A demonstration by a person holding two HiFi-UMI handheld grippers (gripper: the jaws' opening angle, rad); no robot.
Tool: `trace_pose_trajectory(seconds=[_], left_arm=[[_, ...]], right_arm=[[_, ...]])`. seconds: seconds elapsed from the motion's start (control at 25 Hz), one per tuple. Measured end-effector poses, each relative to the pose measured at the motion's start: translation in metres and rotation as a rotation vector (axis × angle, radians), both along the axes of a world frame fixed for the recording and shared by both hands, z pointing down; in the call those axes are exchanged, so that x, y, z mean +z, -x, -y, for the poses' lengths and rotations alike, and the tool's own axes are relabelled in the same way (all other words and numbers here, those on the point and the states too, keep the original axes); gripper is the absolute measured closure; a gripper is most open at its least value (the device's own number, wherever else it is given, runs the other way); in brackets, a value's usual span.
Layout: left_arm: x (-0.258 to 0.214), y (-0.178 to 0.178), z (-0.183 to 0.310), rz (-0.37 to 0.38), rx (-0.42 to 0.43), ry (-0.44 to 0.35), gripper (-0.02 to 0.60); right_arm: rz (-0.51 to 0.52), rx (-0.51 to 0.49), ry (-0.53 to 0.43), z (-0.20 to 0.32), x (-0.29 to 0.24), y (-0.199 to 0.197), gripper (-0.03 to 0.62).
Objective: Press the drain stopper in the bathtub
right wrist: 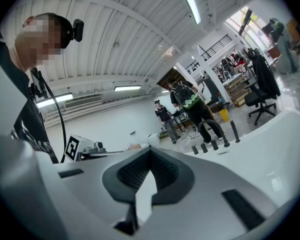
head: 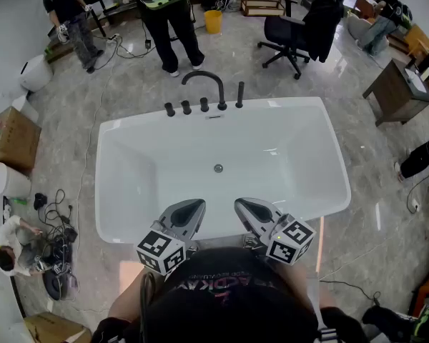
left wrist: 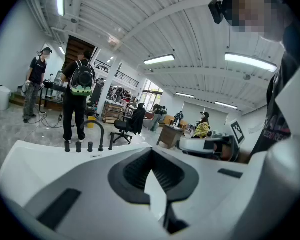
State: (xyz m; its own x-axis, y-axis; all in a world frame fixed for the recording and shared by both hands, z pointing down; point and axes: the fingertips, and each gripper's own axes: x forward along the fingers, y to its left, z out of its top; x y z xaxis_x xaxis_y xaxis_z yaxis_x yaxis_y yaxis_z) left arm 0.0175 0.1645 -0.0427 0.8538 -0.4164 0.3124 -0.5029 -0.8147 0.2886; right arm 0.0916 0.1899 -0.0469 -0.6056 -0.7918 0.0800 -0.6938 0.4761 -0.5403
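A white bathtub (head: 114, 191) lies below me, with a small round metal drain stopper (head: 218, 168) in the middle of its floor. A black arched faucet (head: 204, 84) and several black knobs stand on its far rim. Both grippers hover over the near rim, close to my body and well short of the stopper. My left gripper (head: 189, 211) and right gripper (head: 252, 209) are shut with nothing held. In the left gripper view the shut jaws (left wrist: 151, 151) point at the faucet (left wrist: 92, 131). The right gripper view shows its shut jaws (right wrist: 150, 151) and the faucet (right wrist: 210, 129).
Two people (head: 171, 20) stand beyond the tub's far end. A black office chair (head: 293, 31) and a yellow bin (head: 213, 21) are behind it. A wooden desk (head: 400, 88) is at the right. A cardboard box (head: 11, 138) and cables (head: 53, 213) lie at the left.
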Motion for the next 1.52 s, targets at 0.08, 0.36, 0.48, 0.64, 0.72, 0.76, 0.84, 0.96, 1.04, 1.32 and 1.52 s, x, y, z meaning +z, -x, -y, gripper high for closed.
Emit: trace_pose_trajectory(seconds=[0.08,0.36,0.48,0.64,0.72,0.76,0.84,0.96,1.04,1.32,1.52], left_arm=[[-0.0004,0.0001,0.0014,0.000,-0.002,0.002,0.575],[-0.0022,0.0007,0.0018,-0.001,-0.004,0.000,0.575],[-0.0020,0.0016,0.0009,0.000,-0.003,-0.003,0.575],[-0.0022,0.0024,0.0004,0.001,-0.002,-0.005,0.575],[-0.0018,0.0025,0.0000,0.001,-0.002,-0.004,0.575],[-0.0016,0.0023,-0.0001,0.001,-0.001,-0.004,0.575],[-0.0017,0.0015,-0.0001,0.000,-0.002,-0.003,0.575],[-0.0023,0.0006,-0.0005,-0.002,-0.006,0.000,0.575],[-0.0026,0.0004,-0.0008,-0.002,-0.007,0.001,0.575],[-0.0009,0.0029,-0.0021,-0.004,-0.005,0.001,0.575],[-0.0039,0.0016,-0.0025,-0.003,-0.007,-0.005,0.575]], right_arm=[[-0.001,-0.004,-0.004,0.0016,-0.0022,0.0005,0.583],[-0.002,-0.002,0.001,0.0027,-0.0023,0.0007,0.583],[0.005,-0.002,-0.007,0.0019,-0.0033,0.0011,0.583],[0.014,0.000,-0.008,0.0013,-0.0033,0.0016,0.582],[0.013,0.000,-0.008,0.0009,-0.0032,0.0018,0.583],[0.013,0.001,-0.009,0.0008,-0.0032,0.0015,0.583],[0.016,0.002,-0.009,0.0010,-0.0036,0.0001,0.583],[0.023,0.003,-0.008,0.0004,-0.0043,-0.0023,0.583],[0.025,0.004,-0.006,-0.0001,-0.0040,-0.0030,0.583],[0.028,-0.003,-0.006,-0.0001,-0.0034,0.0004,0.583],[0.030,-0.008,-0.003,-0.0013,-0.0041,-0.0011,0.583]])
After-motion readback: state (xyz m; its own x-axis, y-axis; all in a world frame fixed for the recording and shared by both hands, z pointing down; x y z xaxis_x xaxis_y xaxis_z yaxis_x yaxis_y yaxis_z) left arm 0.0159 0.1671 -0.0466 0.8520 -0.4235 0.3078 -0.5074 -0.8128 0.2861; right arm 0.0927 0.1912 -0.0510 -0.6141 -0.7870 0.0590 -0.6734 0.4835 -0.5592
